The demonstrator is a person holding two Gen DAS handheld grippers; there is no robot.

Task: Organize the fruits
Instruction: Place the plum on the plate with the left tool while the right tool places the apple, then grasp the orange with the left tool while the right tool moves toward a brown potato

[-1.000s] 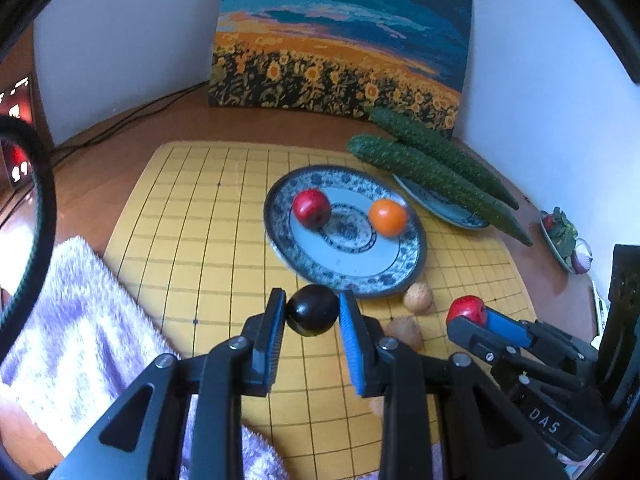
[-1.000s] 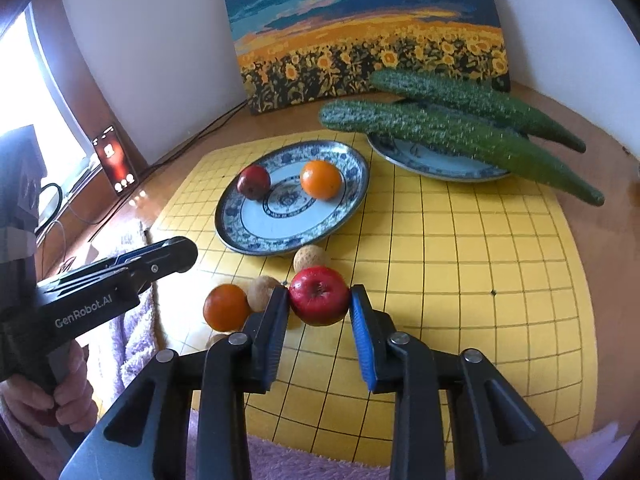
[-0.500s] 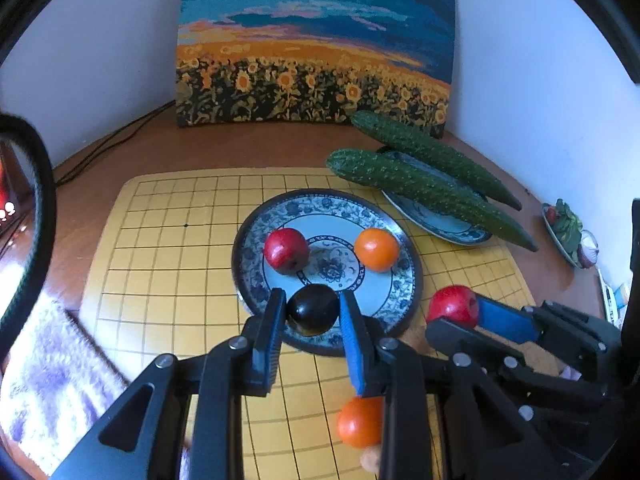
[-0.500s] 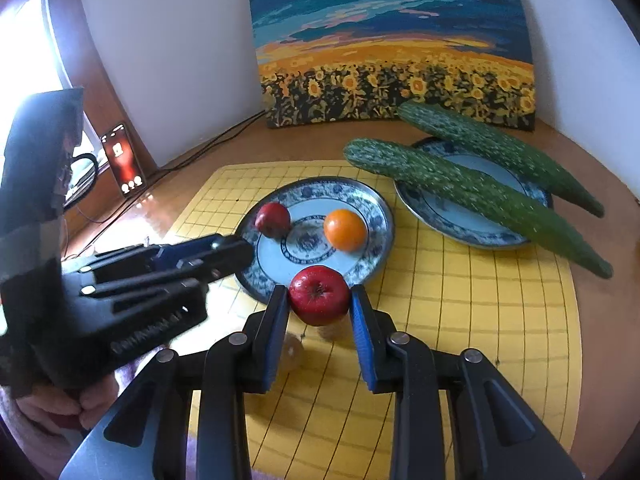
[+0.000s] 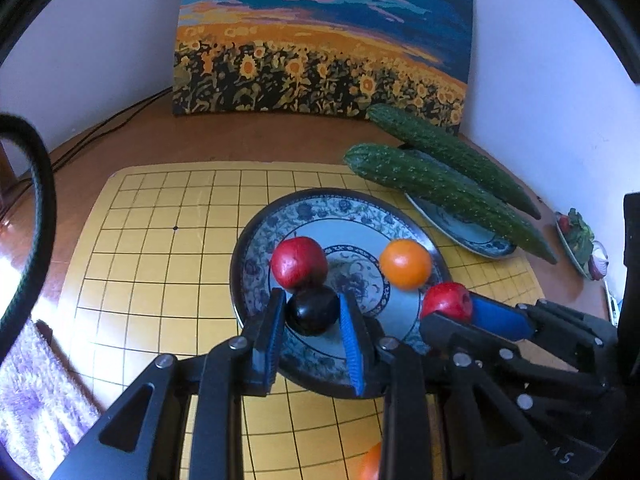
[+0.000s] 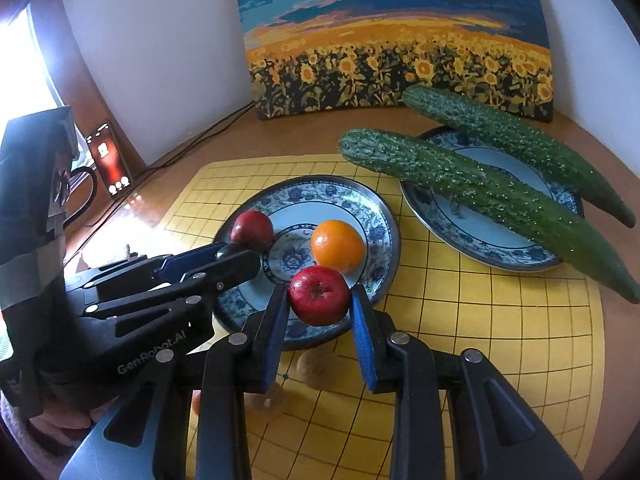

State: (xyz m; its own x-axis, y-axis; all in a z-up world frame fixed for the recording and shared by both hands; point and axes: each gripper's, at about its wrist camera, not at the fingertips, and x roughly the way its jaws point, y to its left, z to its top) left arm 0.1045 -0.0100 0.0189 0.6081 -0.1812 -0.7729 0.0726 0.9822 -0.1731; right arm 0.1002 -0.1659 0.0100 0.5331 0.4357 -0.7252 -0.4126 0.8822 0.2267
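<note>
Glossy, round and likely slippery, the dark plum (image 5: 313, 310) in the clenched left gripper (image 5: 312, 316) and red apple (image 6: 319, 295) in the clenched right gripper (image 6: 320, 304), both pinched across their middles, hang over the patterned plate (image 6: 376, 216) at frame centre.

At frame centre, the plate (image 6: 384, 216) lies on the gridded mat (image 6: 480, 320), bearing an orange (image 6: 337, 245) and, left of it, an apple (image 6: 252, 229). Right of it, a second plate (image 6: 480, 236) carries two cucumbers (image 6: 480, 196) (lying diagonally). The painting (image 6: 396, 36) stands behind, top of frame.
</note>
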